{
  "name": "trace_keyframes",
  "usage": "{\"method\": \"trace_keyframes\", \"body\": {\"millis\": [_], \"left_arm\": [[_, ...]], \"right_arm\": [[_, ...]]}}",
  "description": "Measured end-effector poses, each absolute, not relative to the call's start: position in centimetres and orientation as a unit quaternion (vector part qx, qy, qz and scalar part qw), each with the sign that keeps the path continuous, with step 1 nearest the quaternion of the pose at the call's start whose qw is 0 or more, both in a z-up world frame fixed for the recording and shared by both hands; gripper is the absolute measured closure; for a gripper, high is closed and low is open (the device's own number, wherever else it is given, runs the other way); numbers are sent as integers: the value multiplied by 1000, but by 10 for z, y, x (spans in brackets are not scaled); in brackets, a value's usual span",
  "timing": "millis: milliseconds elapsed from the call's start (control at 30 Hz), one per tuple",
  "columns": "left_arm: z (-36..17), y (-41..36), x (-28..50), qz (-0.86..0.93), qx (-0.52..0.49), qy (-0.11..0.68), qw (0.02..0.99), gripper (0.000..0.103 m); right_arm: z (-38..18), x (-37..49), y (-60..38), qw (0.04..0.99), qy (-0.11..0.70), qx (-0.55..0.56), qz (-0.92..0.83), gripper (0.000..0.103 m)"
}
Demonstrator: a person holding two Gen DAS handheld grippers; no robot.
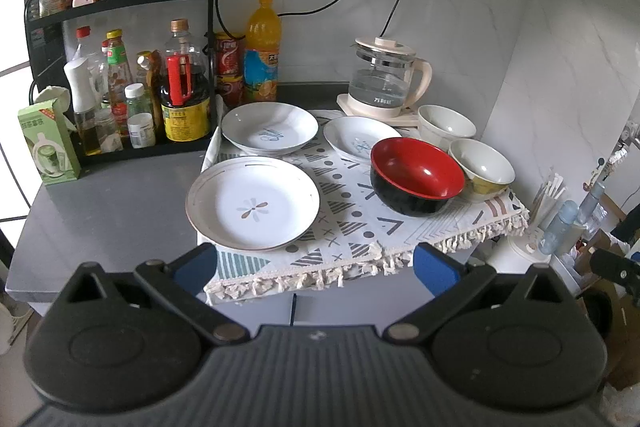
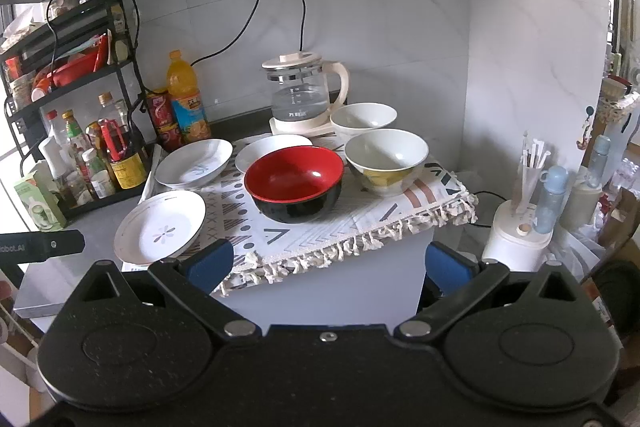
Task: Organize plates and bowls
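On a patterned cloth (image 1: 352, 227) lie three white plates: a flower plate (image 1: 253, 202) (image 2: 160, 227) at the front left, a blue-marked plate (image 1: 270, 127) (image 2: 194, 163) behind it, and a smaller plate (image 1: 352, 137) (image 2: 264, 151). A red-and-black bowl (image 1: 416, 179) (image 2: 294, 183) stands in the middle. To its right sit a yellow-patterned bowl (image 1: 482, 165) (image 2: 386, 161) and a white bowl (image 1: 446, 125) (image 2: 363, 118). My left gripper (image 1: 316, 269) is open, just before the cloth's fringe. My right gripper (image 2: 328, 265) is open too, short of the front edge, holding nothing.
A glass kettle (image 1: 384, 79) (image 2: 302, 93) stands plugged in at the back. A black rack (image 1: 120, 39) with bottles and jars fills the left, with an orange drink bottle (image 1: 262, 51) beside it. A green carton (image 1: 46, 143) sits on the grey counter (image 1: 112, 211). Right of the cloth stands a white holder (image 2: 518, 227).
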State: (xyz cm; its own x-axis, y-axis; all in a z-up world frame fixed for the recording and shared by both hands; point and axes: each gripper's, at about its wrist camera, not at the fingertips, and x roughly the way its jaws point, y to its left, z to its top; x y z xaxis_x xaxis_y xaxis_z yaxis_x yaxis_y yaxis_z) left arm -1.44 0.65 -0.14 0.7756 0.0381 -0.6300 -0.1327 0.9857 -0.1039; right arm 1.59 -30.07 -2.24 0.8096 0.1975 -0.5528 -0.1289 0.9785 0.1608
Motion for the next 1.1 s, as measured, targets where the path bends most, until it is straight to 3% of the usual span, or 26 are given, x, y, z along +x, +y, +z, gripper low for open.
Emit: {"method": "trace_keyframes", "body": {"millis": [1100], "left_arm": [[-4, -17, 11, 41, -66, 343, 936, 0]], "right_arm": [[-27, 30, -315, 947, 300, 68, 96, 0]]}}
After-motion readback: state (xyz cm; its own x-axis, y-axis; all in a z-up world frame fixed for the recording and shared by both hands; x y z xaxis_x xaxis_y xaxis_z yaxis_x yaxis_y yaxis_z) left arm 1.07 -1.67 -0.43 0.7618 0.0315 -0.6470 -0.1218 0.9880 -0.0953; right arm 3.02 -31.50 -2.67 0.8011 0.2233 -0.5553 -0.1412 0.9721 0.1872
